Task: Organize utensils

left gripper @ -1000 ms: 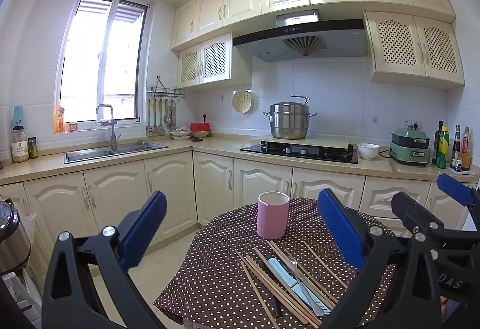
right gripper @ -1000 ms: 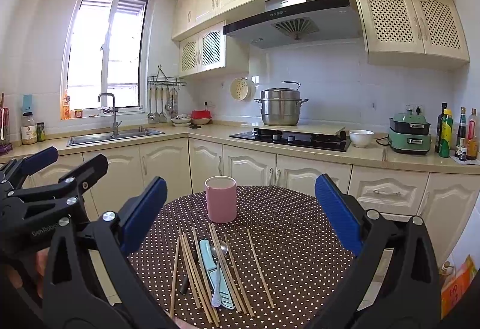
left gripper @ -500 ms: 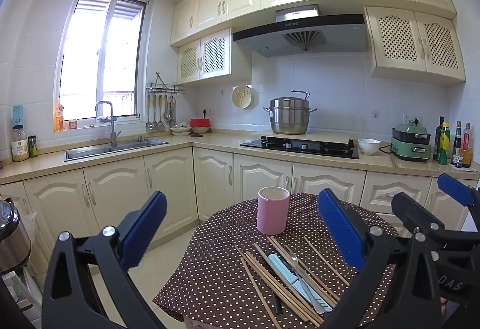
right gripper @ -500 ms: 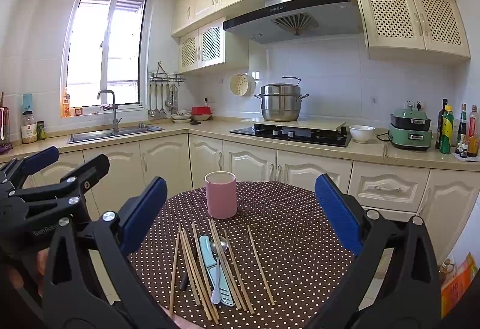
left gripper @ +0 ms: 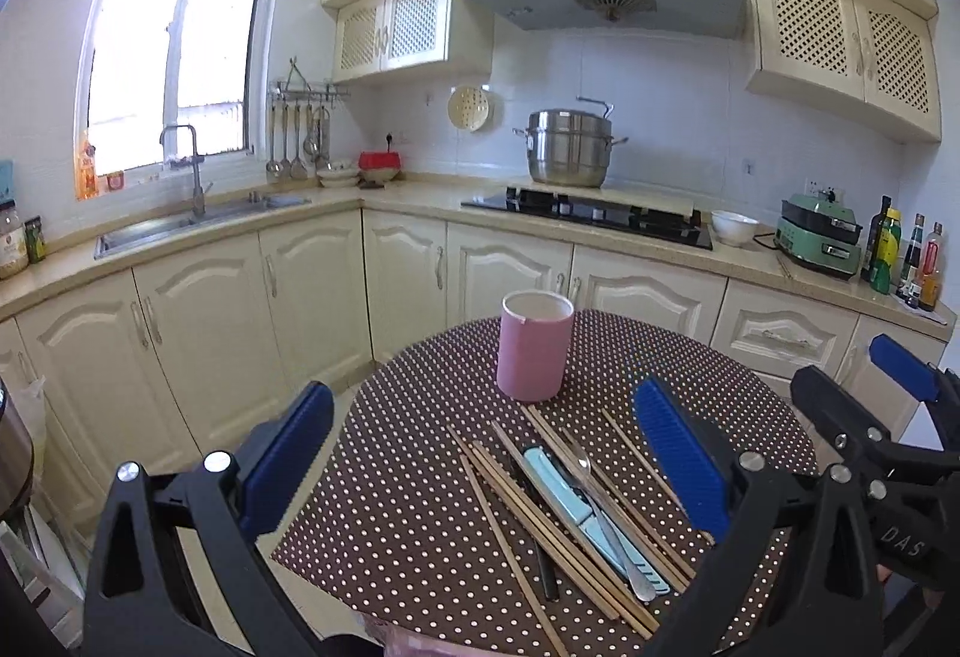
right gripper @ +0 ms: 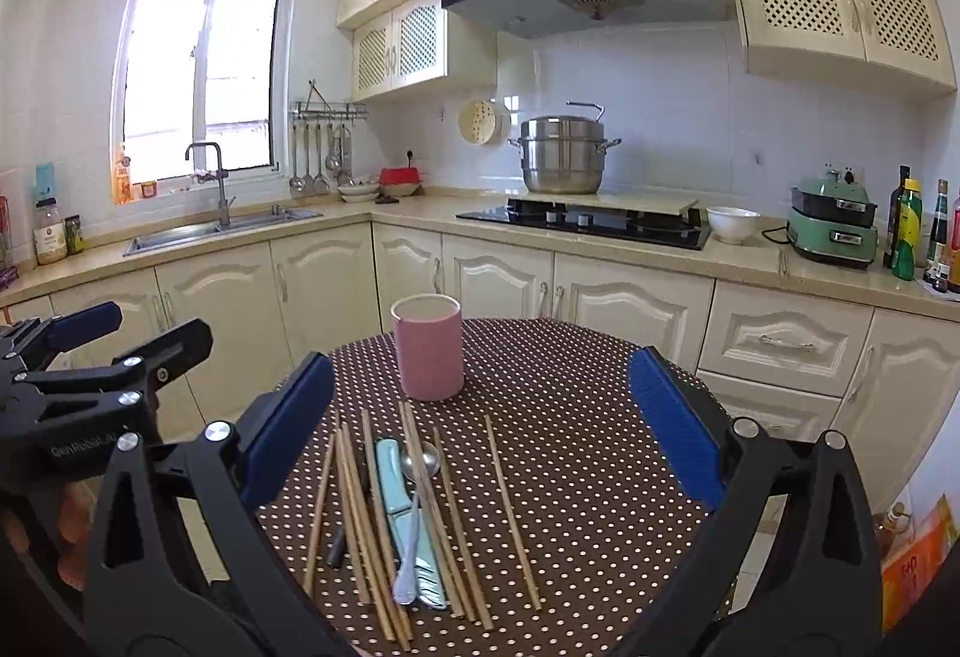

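Lying loose just in front of the pink cup (right gripper: pixel 427 351), the chopsticks (right gripper: pixel 510 513), spoon (right gripper: pixel 417 483) and blue-handled knife (right gripper: pixel 393 483) await sorting; the cup looks empty. Both grippers, left (left gripper: pixel 483 459) and right (right gripper: pixel 480 423), hover with fingers spread, grasping nothing.

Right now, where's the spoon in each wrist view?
Left wrist: spoon lower centre-right, lying on the blue knife among the chopsticks.
Right wrist: spoon lower centre-left, same pile.
Shared landmark: pink cup, just beyond the pile in both.
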The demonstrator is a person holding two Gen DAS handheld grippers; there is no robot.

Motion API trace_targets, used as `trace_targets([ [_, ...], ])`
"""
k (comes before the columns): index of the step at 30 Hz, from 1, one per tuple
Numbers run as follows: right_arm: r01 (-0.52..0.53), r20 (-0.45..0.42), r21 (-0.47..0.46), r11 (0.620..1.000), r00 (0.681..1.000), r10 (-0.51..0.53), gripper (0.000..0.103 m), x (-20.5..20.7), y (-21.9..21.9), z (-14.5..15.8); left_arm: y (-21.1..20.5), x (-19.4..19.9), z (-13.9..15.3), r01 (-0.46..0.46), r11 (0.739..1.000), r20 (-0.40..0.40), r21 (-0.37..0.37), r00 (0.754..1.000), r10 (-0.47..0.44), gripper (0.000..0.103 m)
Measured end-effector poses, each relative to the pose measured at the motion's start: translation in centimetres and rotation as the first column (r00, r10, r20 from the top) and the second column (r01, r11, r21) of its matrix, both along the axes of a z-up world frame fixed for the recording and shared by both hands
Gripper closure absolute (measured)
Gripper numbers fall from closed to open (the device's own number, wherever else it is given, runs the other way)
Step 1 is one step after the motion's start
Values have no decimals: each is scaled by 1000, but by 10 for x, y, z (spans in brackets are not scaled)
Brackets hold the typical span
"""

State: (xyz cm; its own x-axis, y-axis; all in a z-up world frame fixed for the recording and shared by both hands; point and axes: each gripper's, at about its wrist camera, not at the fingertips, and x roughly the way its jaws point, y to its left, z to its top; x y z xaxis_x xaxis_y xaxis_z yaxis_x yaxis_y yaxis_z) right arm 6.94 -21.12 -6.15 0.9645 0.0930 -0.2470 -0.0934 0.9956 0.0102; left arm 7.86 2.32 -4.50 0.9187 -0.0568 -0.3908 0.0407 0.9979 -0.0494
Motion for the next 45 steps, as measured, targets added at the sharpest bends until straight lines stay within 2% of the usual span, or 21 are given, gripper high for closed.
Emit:
trace_targets([
  [4, 22, -68, -8, 1000, 997, -22, 6, 22, -13, -14, 18, 30, -25, 11, 997, -171, -79, 985, -25, 4],
  [8, 15, -152, -20, 1000, 988, -17, 6, 46, -20, -33, 28, 52, -59, -5, 990, -321, -142, 946, -41, 5],
  [11, -4, -210, -61, 998, 978, -9, 6, 63, -18, -48, 20, 65, -82, 2, 995, -397, -104, 917, -44, 8],
  [15, -31, -275, -84, 996, 962, 7, 6, 79, -18, -64, 9, 87, -111, 18, 996, -508, -90, 859, -61, 29],
  [16, -37, -285, -86, 996, 958, 11, 6, 82, -18, -67, 7, 91, -116, 18, 996, -527, -93, 847, -65, 30],
  [22, -75, -359, -93, 993, 933, 37, 6, 102, -24, -81, -4, 114, -140, 15, 1000, -596, -7, 803, -17, 42],
  [24, -96, -397, -102, 990, 917, 48, 6, 112, -26, -85, -5, 121, -146, 16, 1000, -616, 23, 788, 1, 51],
  [26, -132, -452, -100, 986, 889, 73, 6, 126, -28, -89, -4, 128, -151, 21, 1000, -630, 18, 777, -4, 53],
  [29, -173, -557, -76, 982, 824, 102, 6, 152, -31, -97, -3, 137, -153, 23, 997, -617, 70, 786, 25, 66],
  [33, -220, -658, -33, 975, 739, 144, 6, 179, -29, -108, 5, 146, -153, 7, 998, -607, 59, 794, 30, 91],
  [36, -255, -716, -23, 967, 679, 162, 10, 194, -21, -115, 14, 152, -152, -7, 1000, -602, 23, 798, 20, 97],
  [39, -288, -763, -26, 957, 624, 167, 27, 205, -12, -117, 21, 149, -149, -20, 1000, -577, 2, 817, 17, 98],
  [41, -311, -785, -42, 949, 597, 161, 46, 209, -6, -118, 26, 148, -142, -24, 1000, -543, -15, 840, 11, 98],
  [42, -324, -798, -44, 945, 581, 162, 49, 210, -3, -119, 26, 146, -139, -23, 1000, -528, -18, 849, 10, 98],
  [43, -336, -810, -51, 940, 564, 157, 56, 211, 0, -121, 27, 144, -135, -30, 999, -514, -13, 858, 19, 98],
  [44, -348, -825, -61, 935, 545, 150, 68, 212, 2, -125, 28, 141, -131, -34, 999, -494, -9, 869, 26, 98],
  [45, -356, -834, -62, 932, 532, 148, 73, 213, 3, -127, 29, 140, -128, -39, 999, -482, -8, 876, 31, 98],
])
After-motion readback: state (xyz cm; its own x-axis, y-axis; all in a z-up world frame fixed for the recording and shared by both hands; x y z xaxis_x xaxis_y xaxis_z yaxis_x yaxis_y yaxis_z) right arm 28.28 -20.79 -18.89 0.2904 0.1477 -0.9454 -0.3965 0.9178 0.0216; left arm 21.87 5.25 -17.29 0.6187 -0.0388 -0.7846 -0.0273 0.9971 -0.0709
